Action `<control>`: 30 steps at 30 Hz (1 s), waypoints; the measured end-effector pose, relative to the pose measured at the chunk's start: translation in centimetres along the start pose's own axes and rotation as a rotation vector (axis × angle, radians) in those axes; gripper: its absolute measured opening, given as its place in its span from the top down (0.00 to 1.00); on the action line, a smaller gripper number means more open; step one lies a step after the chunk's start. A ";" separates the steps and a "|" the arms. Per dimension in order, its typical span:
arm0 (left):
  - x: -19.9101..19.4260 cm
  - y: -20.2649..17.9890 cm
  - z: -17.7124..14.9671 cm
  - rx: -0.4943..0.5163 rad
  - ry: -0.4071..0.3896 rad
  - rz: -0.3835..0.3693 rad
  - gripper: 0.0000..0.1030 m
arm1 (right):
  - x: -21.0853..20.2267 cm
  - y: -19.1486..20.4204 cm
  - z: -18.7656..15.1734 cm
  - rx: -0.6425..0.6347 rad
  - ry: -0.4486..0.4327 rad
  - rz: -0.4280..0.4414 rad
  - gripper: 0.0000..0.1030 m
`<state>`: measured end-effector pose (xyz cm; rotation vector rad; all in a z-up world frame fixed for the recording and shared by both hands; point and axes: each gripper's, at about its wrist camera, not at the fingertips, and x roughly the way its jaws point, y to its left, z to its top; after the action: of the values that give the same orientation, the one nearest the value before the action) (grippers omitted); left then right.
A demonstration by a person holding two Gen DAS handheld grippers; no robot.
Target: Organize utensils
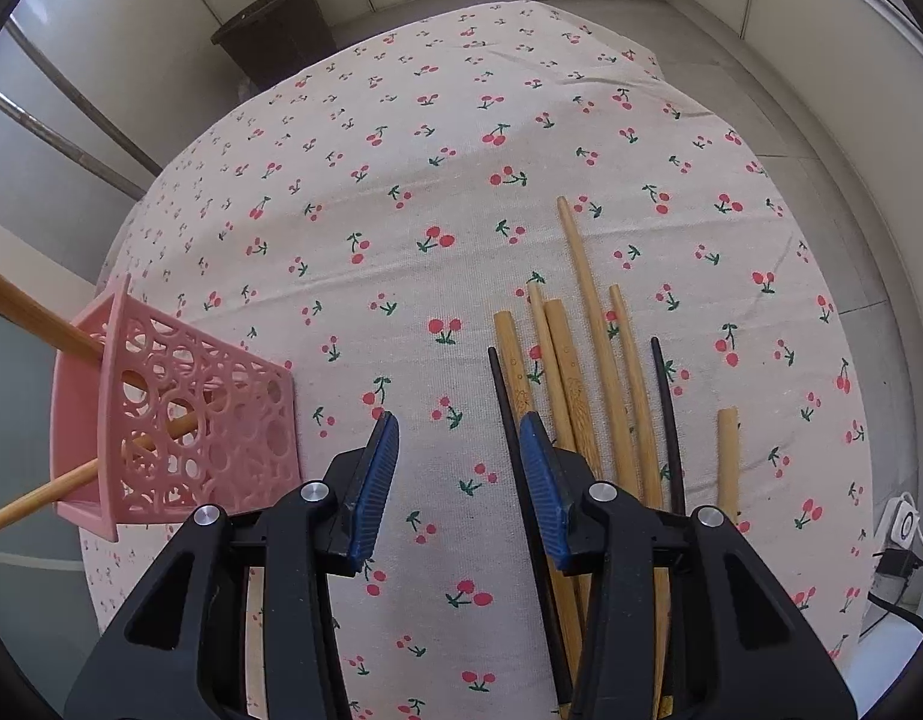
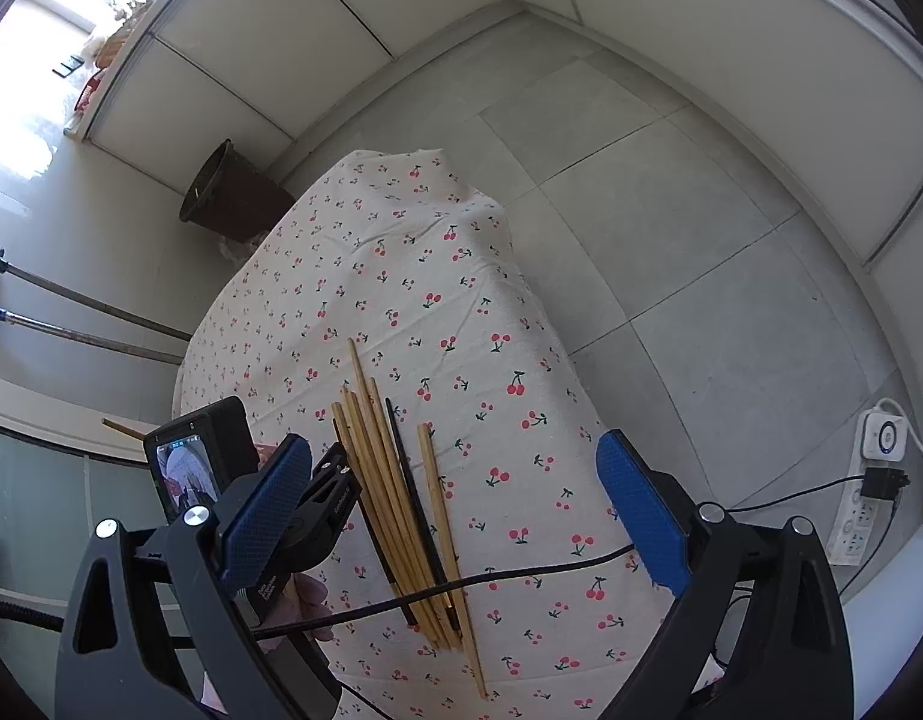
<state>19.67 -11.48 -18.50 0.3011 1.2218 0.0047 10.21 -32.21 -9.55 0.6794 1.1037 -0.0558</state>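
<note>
Several wooden chopsticks (image 1: 587, 354) and two black ones lie side by side on the cherry-print tablecloth (image 1: 437, 168). My left gripper (image 1: 458, 480) hovers over their left edge, jaws partly open with only cloth showing between the blue pads. One black chopstick (image 1: 509, 408) runs just inside and under the right pad. A pink perforated holder (image 1: 179, 426) stands at the left with two wooden chopsticks in it. In the right wrist view my right gripper (image 2: 455, 516) stands wide open and empty above the chopstick pile (image 2: 395, 510). The left gripper (image 2: 332, 480) sits at the pile's left side.
A black cable (image 2: 461, 585) crosses in front of the pile. A dark bin (image 2: 233, 192) stands on the floor behind the table. A white power strip (image 2: 869, 480) lies on the floor at right. Two long poles (image 2: 89, 324) lean at left. The cloth drops off at the table edges.
</note>
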 end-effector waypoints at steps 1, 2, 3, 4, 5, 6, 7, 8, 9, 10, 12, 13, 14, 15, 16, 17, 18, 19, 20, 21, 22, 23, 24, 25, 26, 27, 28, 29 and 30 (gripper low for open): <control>0.1 0.0 0.0 -0.003 -0.004 0.014 0.61 | 0.1 0.0 0.0 0.001 0.001 0.000 0.10; 0.1 0.0 0.0 0.001 -0.004 0.029 0.62 | 0.1 0.0 0.0 0.001 0.001 0.000 0.10; 0.3 0.0 0.0 0.004 0.004 0.027 0.62 | 0.1 0.0 0.1 0.001 0.001 0.000 0.10; 0.5 0.0 0.0 0.002 0.009 0.011 0.62 | 0.1 -0.1 0.1 0.000 0.001 -0.001 0.10; 0.8 -0.1 0.0 0.003 0.020 -0.006 0.62 | 0.1 -0.1 0.1 -0.002 0.001 -0.002 0.10; 1.0 -0.1 0.0 0.003 0.025 -0.024 0.64 | 0.1 0.0 0.1 -0.003 0.003 -0.003 0.10; 0.9 -0.2 0.1 0.006 0.016 -0.031 0.65 | 0.2 -0.1 0.1 -0.004 0.005 -0.003 0.10; 0.9 -0.2 0.2 0.005 0.018 -0.053 0.70 | 0.2 -0.1 0.1 -0.003 0.006 -0.004 0.10; 1.0 -0.1 0.3 -0.006 0.025 -0.084 0.72 | 0.3 -0.1 0.1 -0.002 0.005 -0.005 0.10; 1.1 0.2 0.5 -0.020 0.036 -0.115 0.73 | 0.3 -0.2 0.2 -0.002 0.005 -0.007 0.10; 1.5 0.7 1.0 -0.037 0.062 -0.161 0.73 | 0.5 -0.4 0.2 -0.003 0.003 -0.020 0.10; 1.6 1.0 1.1 -0.041 0.072 -0.178 0.73 | 0.7 -0.5 0.2 -0.001 0.004 -0.025 0.10; 1.7 1.2 1.3 -0.047 0.080 -0.193 0.73 | 0.8 -0.6 0.3 0.003 0.005 -0.026 0.10; 1.8 1.3 1.3 -0.041 0.078 -0.195 0.73 | 1.0 -0.7 0.3 0.006 0.008 -0.025 0.10; 1.7 1.1 1.2 -0.022 0.068 -0.191 0.74 | 1.2 -0.9 0.3 0.009 0.010 -0.022 0.10; 1.5 0.8 1.1 -0.001 0.058 -0.201 0.84 | 1.3 -1.0 0.4 0.012 0.009 -0.018 0.10; 1.5 0.8 1.1 0.005 0.056 -0.214 0.92 | 1.6 -1.1 0.5 0.016 0.007 -0.012 0.10; 1.4 0.7 1.0 0.010 0.057 -0.216 0.94 | 1.7 -1.1 0.6 0.020 0.007 -0.010 0.10; 1.4 0.5 0.9 0.012 0.057 -0.213 0.95 | 2.0 -1.3 0.6 0.023 0.009 -0.009 0.10; 1.4 0.5 0.8 0.009 0.056 -0.216 0.95 | 2.3 -1.4 0.7 0.027 0.012 -0.010 0.10; 1.4 0.5 0.7 0.003 0.054 -0.226 0.96 | 2.5 -1.4 0.7 0.029 0.014 -0.010 0.10; 1.3 0.4 0.3 0.001 0.051 -0.234 0.96 | 2.7 -1.4 0.7 0.031 0.017 -0.008 0.10; 1.2 0.5 -0.1 0.004 0.043 -0.240 0.96 | 3.0 -1.4 0.7 0.029 0.021 -0.004 0.10; 1.0 0.6 -0.7 0.008 0.036 -0.235 0.97 | 3.2 -1.3 0.8 0.026 0.023 -0.001 0.10; 0.7 0.8 -1.4 0.012 0.026 -0.223 0.97 | 3.5 -1.0 0.8 0.015 0.025 0.004 0.10; 0.3 0.9 -2.1 0.015 0.018 -0.209 0.97 | 3.8 -0.6 0.7 -0.001 0.028 0.007 0.10; -0.4 1.3 -3.0 0.013 0.005 -0.196 0.97 | 4.1 -0.2 0.6 -0.018 0.030 0.008 0.10; -1.2 1.9 -3.8 0.006 -0.010 -0.195 0.97 | 4.5 0.3 0.5 -0.040 0.032 0.005 0.10; -2.0 2.5 -4.2 0.000 -0.022 -0.200 0.97 | 4.9 0.9 0.4 -0.065 0.032 0.001 0.10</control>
<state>15.45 -8.46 -17.39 0.1770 1.2253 -0.1711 13.16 -30.25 -13.11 0.6248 1.1312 -0.0086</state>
